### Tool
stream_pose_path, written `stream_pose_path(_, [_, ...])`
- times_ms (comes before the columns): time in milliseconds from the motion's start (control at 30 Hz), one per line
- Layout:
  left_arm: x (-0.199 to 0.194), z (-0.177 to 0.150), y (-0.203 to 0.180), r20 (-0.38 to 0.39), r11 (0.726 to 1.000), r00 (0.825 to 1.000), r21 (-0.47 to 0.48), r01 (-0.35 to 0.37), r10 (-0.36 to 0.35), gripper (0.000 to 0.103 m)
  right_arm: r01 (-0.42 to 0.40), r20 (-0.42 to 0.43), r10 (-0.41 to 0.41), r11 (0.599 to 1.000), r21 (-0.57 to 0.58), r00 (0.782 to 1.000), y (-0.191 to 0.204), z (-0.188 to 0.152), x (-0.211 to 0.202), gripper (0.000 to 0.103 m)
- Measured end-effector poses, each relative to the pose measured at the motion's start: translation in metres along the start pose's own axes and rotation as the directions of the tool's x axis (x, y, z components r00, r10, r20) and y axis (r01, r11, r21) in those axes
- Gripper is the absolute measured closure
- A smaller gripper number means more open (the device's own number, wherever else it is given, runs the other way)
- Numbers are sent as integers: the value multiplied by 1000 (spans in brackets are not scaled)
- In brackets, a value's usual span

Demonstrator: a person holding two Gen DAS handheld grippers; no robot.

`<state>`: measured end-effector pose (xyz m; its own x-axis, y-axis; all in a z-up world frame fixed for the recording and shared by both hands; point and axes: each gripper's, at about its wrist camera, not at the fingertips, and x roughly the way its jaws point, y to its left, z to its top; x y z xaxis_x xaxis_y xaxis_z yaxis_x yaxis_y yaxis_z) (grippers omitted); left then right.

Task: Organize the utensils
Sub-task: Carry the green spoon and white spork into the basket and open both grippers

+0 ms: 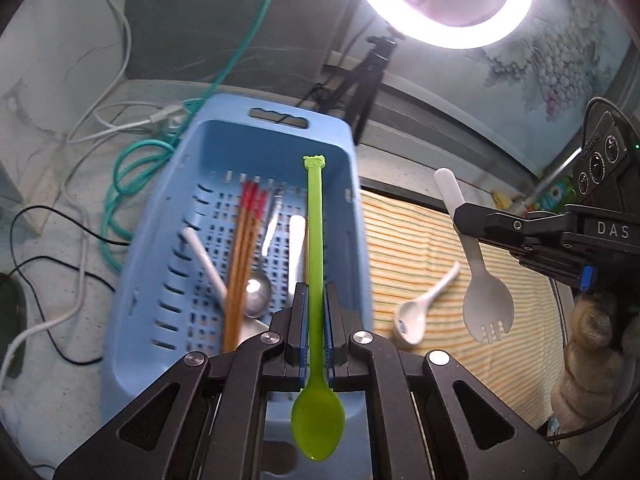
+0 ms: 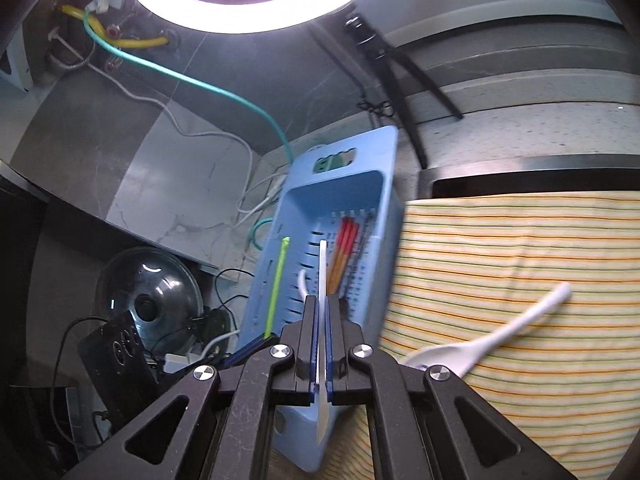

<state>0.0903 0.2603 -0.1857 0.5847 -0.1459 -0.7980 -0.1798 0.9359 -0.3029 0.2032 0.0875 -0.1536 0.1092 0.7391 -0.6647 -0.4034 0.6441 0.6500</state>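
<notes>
Striped cloth (image 2: 520, 280) beside slotted blue basket (image 1: 160, 280); translucent green spoon (image 1: 316, 280) clamped.

Translucent glossy plastic spoon (image 1: 316, 360), perforated plastic basket (image 1: 152, 260)

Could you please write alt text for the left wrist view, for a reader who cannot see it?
The left gripper is shut on a green spoon above a blue basket of utensils. To the right, the right gripper holds a white spork over a striped cloth, where a white spoon lies.
</notes>
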Motion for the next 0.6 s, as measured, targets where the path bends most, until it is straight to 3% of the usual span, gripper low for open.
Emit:
stream_pose_path(167, [9, 14, 13, -1, 1000, 1000, -9, -28, 28, 98, -3, -25, 3, 1000, -19, 1000, 16, 10, 36, 100])
stream_pose_path(467, [26, 29, 26, -6, 998, 998, -16, -62, 62, 97, 45, -60, -47, 999, -29, 997, 8, 17, 77, 100])
stream_pose_path(500, [27, 30, 26, -9, 997, 997, -16, -75, 75, 95, 47, -56, -49, 998, -35, 997, 8, 17, 78, 97])
stream_pose_path(567, [26, 30, 27, -20, 994, 995, -26, -102, 101, 71, 63, -62, -65, 997, -42, 996, 6, 18, 79, 96])
stream_pose_path(600, [25, 30, 26, -17, 994, 994, -25, -107, 106, 68, 59, -70, -61, 998, -35, 996, 4, 19, 78, 96])
